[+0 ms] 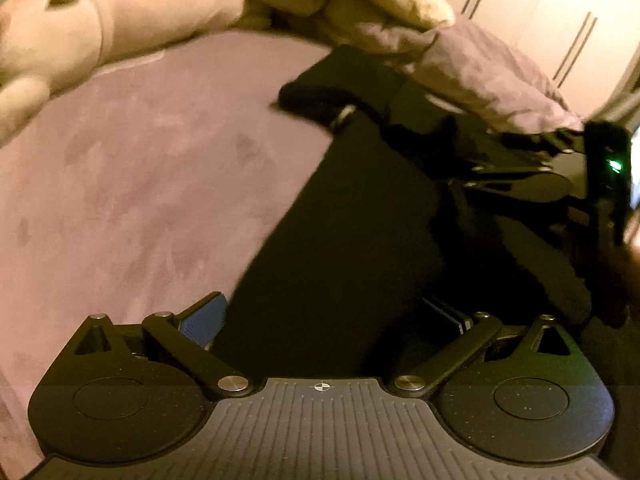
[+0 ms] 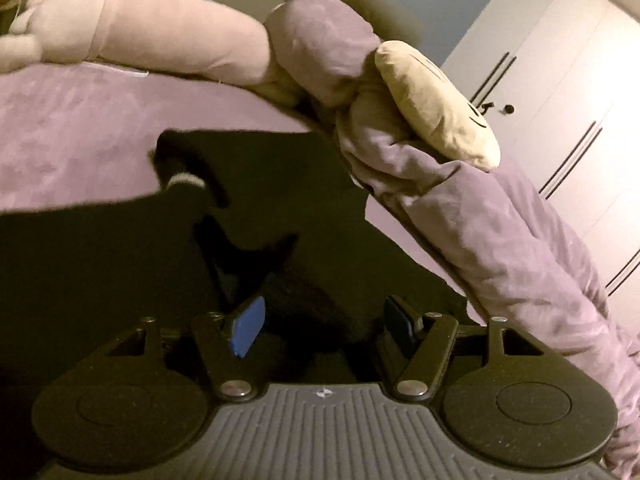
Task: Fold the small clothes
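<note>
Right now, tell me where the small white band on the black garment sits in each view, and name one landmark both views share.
Left wrist view: the white band lies upper centre, on the black garment near its far edge, just below the rumpled purple duvet.
Right wrist view: the white band sits left of centre, at the garment's far left edge.
Shared landmark: the pink plush toy, upper left in both.
</note>
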Demonstrator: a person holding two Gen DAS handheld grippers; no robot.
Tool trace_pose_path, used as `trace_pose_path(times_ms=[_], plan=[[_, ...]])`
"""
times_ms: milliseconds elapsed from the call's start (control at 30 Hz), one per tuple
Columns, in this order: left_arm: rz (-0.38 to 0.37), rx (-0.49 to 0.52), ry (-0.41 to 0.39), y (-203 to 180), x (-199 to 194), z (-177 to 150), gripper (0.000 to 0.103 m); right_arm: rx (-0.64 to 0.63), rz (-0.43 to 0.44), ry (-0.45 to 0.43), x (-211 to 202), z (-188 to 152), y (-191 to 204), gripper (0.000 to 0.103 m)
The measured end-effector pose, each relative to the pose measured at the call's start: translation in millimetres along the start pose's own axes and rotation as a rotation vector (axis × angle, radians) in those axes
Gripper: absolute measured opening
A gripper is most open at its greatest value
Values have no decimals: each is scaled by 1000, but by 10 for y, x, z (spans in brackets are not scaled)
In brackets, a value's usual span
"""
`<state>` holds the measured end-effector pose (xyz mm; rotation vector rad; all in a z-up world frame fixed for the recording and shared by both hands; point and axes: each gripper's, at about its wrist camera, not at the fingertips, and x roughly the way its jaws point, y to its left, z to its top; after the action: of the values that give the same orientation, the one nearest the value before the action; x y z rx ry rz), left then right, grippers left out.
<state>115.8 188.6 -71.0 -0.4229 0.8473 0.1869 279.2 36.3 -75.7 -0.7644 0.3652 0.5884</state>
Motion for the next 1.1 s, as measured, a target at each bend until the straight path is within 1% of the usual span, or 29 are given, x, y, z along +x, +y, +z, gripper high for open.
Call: trace_pose_path(times_ms=[33,67,100,167,233,267,333,367,400,433,533,567,600,667,700,767,800,833,900,933,967,1000,1033,1067,1100], plan=[[-5,-14,13,30,21,-5,103,-46,-15,14,21,-17,38,68],[-9,-16,6,41,19,-8,103,-85,-19,23,38,-32,68,68],[-10,-11,2,38,14,0,103,-99,-19,24,57,-36,66,68],[-9,-4,3,28,16,-2,103,-100,-46,20,78,-39,50,68],[-1,4,4,12,30,-17,103,-114,-39,19,154,-7,93,67],[4,8,5,-2,31,-24,103,-127,-33,10,190,5,131,63],[14,17,6,-31,34,-29,103,-162,-20,8,294,53,226,44],[15,21,9,-35,33,-31,103,-150,-8,9,338,82,229,36],[13,21,12,-34,23,-30,103,-93,30,14,359,126,175,15],[8,18,14,-21,9,-32,103,-4,61,17,358,168,77,11],[-8,1,14,-1,-32,-30,103,260,115,-28,239,195,-287,11],[-8,2,15,-13,-43,-26,103,368,132,-50,178,171,-441,11],[-8,6,12,-33,-57,-20,103,514,144,-76,97,123,-654,10],[-9,24,5,-83,-87,-7,103,758,132,-143,-93,-51,-1024,10],[-9,34,0,-113,-106,-1,103,892,127,-190,-230,-198,-1242,10],[-15,52,-11,-164,-143,10,103,1038,75,-233,-453,-474,-1533,10],[-16,60,-19,-196,-156,16,103,1083,44,-248,-537,-605,-1636,10],[-13,67,-23,-216,-153,21,103,1119,-2,-243,-607,-754,-1739,10],[0,84,-18,-279,-113,25,103,1177,-84,-191,-631,-1039,-1893,11],[6,94,-8,-319,-87,23,103,1213,-91,-155,-589,-1197,-1959,11],[11,101,-4,-361,-73,23,103,1254,-94,-100,-508,-1367,-2010,12],[13,107,-6,-390,-75,28,103,1282,-94,-50,-423,-1503,-2033,15],[15,112,-10,-418,-81,35,103,1302,-80,5,-320,-1633,-2042,16],[17,115,-15,-442,-91,49,103,1320,-71,57,-231,-1728,-2038,17],[21,117,-22,-460,-98,64,103,1342,-63,80,-169,-1793,-2031,18]])
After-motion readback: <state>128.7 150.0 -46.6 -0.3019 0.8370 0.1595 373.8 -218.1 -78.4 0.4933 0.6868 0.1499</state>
